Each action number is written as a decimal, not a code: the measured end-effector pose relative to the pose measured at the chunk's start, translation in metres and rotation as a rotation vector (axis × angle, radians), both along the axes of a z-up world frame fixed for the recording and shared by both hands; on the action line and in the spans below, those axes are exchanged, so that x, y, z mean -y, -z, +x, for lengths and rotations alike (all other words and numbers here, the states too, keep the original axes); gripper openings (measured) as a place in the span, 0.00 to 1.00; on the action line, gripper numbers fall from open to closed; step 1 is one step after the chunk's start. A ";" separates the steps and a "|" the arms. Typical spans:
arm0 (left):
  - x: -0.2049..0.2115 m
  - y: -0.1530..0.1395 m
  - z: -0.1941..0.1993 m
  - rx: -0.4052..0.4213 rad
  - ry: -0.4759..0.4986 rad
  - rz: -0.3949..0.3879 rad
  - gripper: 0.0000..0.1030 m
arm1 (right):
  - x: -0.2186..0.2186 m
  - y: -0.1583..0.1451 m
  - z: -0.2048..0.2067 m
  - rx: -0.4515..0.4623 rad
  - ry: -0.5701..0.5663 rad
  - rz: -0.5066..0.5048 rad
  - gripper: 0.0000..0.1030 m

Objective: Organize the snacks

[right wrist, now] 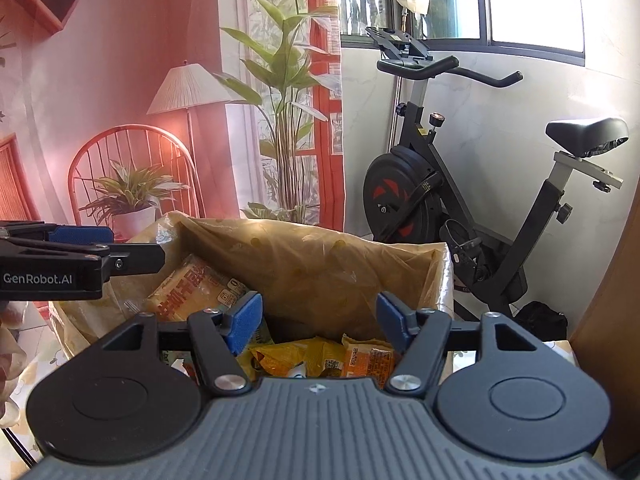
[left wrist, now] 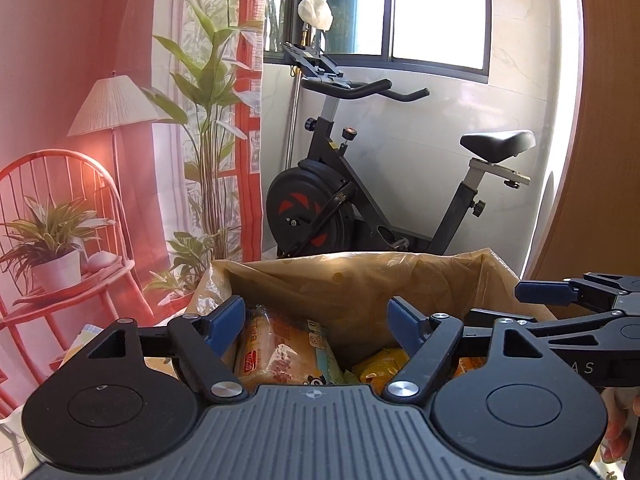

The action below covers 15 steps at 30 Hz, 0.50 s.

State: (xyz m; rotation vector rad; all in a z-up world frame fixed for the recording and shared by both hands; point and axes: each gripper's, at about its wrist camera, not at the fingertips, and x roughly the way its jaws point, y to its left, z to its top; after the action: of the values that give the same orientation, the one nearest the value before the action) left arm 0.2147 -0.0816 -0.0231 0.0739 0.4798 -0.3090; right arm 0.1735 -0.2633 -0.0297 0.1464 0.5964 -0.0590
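Observation:
A box lined with a yellowish plastic bag (left wrist: 360, 280) (right wrist: 320, 264) stands open in front of me, with snack packets inside. My left gripper (left wrist: 316, 320) hovers open over its left part, above an orange bread packet (left wrist: 280, 356) that its pads do not touch. A yellow packet (left wrist: 380, 364) lies to the right of it. My right gripper (right wrist: 319, 320) is open over a yellow packet (right wrist: 288, 356) and a small orange packet (right wrist: 368, 360), gripping nothing. The large orange packet (right wrist: 192, 288) leans at the left. Each view shows a blue finger (left wrist: 544, 294) (right wrist: 80, 235) of the other gripper.
An exercise bike (left wrist: 360, 184) (right wrist: 460, 184) stands behind the box under a window. A printed backdrop (left wrist: 80, 160) with a chair, lamp and plants hangs at the left. A wooden panel (left wrist: 600, 160) is at the right. A black bag (right wrist: 540, 320) lies on the floor.

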 end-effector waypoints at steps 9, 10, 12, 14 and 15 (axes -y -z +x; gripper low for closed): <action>-0.004 -0.039 -0.045 0.122 -0.137 0.107 0.91 | -0.013 -0.040 -0.030 0.048 0.004 0.002 0.97; -0.006 -0.042 -0.049 0.125 -0.136 0.100 0.91 | -0.015 -0.044 -0.035 0.056 0.010 0.001 0.98; -0.011 -0.050 -0.060 0.124 -0.139 0.064 0.91 | -0.019 -0.050 -0.045 0.059 0.030 -0.010 0.99; -0.016 -0.058 -0.072 0.133 -0.144 0.030 0.92 | -0.022 -0.056 -0.054 0.069 0.046 -0.021 1.00; -0.019 -0.061 -0.078 0.140 -0.149 0.017 0.94 | -0.023 -0.059 -0.059 0.075 0.053 -0.025 1.00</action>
State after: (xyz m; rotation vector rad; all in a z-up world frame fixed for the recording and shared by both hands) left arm 0.1364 -0.0629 0.0374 0.0757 0.3470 -0.1527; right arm 0.1147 -0.2406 0.0288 0.1395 0.5167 -0.1113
